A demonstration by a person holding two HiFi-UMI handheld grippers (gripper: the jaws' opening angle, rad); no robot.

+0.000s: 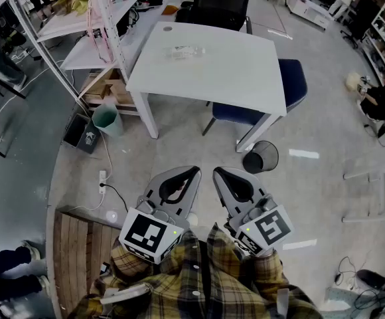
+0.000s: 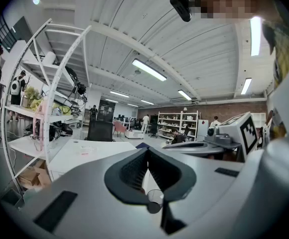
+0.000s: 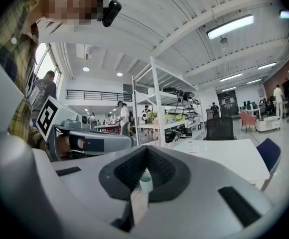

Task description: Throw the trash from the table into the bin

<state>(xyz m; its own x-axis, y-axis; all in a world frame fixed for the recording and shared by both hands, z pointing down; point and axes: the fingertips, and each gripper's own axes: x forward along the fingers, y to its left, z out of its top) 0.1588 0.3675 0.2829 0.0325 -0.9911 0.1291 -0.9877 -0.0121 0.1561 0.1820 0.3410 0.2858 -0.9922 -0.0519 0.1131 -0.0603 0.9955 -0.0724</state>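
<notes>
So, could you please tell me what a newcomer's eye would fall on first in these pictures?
A big white table fills the middle of the head view, with one small clear wrapper lying on it. A black mesh bin stands by a table leg, and nearer the camera the left tongs and right tongs are both shut and empty.

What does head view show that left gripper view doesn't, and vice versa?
Head view only: the marker cube on the left tongs, the wooden slats on the floor, the power strip. Left gripper view only: ceiling lights, the brick back wall, distant shelving. Both: white table with the clear wrapper on it, black mesh bin beside its leg, and the right tongs.
</notes>
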